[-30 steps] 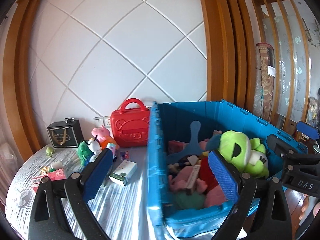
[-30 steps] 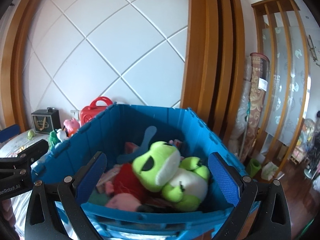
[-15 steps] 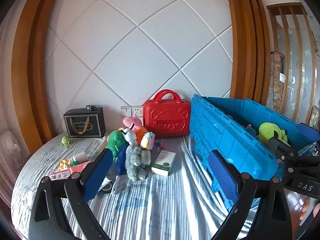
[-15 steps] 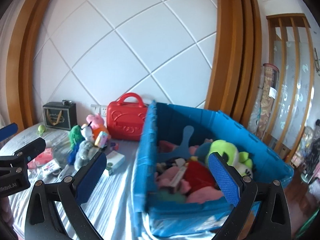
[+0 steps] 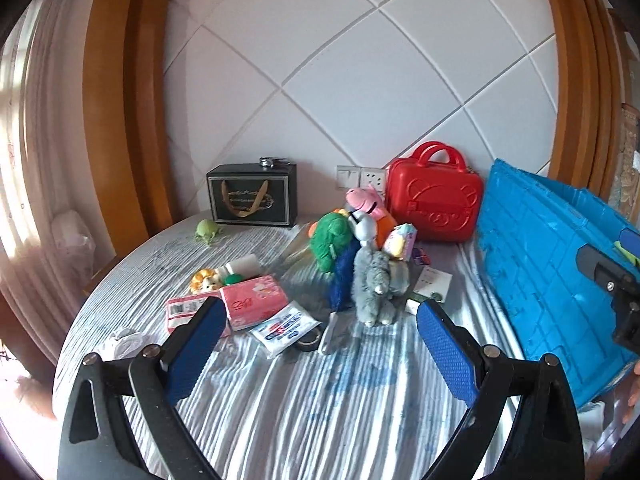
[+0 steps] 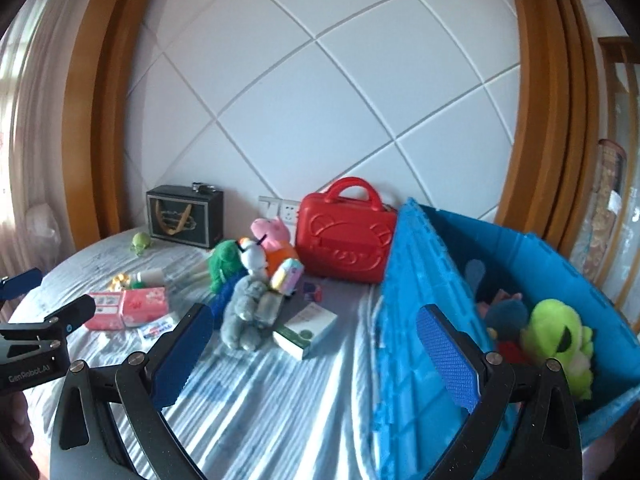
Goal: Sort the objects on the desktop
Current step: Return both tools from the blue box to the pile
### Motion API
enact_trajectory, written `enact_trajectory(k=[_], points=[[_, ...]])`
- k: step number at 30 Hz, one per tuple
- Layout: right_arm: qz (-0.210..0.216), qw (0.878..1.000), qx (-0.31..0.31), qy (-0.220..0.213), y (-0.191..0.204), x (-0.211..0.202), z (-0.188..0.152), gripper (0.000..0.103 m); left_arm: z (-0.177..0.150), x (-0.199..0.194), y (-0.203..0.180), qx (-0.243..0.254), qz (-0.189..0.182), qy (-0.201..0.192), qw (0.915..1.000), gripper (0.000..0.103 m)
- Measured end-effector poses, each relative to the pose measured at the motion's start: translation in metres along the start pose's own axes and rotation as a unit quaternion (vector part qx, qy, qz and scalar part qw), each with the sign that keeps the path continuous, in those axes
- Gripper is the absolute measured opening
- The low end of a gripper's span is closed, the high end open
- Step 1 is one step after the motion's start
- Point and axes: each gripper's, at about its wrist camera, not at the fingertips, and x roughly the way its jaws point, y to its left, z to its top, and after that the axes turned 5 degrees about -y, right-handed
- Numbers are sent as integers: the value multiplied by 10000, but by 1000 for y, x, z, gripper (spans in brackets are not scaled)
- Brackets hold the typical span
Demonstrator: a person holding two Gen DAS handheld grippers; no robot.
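Grey plush toy [image 5: 374, 288] — soft, slumped mid-surface [image 5: 320, 400] among clutter; blue crate [image 6: 420, 320] borders right. Left claw [image 5: 320, 356] and right claw [image 6: 316, 354] both gape empty above bare striped cloth.

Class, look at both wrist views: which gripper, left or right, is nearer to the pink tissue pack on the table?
Left. The left gripper hovers open just short of the pink tissue pack, which lies beside its left finger. The right gripper is farther right, beside the blue bin.
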Motion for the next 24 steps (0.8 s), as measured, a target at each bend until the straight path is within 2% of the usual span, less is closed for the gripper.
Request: enact_trajectory(k=[4, 8, 10, 12, 13, 19, 24], points=[[374, 9991, 29, 202, 7, 39, -12, 103, -20, 31, 21, -94, 432, 522, 9977, 97], [713, 9937, 201, 842, 16, 85, -34, 103, -38, 58, 41, -132, 625, 871, 9941, 97], [801, 9905, 129, 1114, 21, 104, -44, 103, -45, 74, 50, -149, 640, 1023, 9926, 91], [753, 9874, 74, 1391, 26, 122, -54, 103, -51, 92, 56, -120, 563, 1218, 9909, 82], [757, 9857, 105, 1504, 29, 130, -59, 103, -53, 101, 57, -79, 497, 1281, 9905, 81], [788, 9746, 359, 2066, 43, 172, -79, 103, -60, 167, 68, 96, -2, 1684, 9857, 81], [511, 9671, 687, 2396, 33, 209, -88, 103, -77, 225, 69, 400, -339, 2168, 9748, 81]])
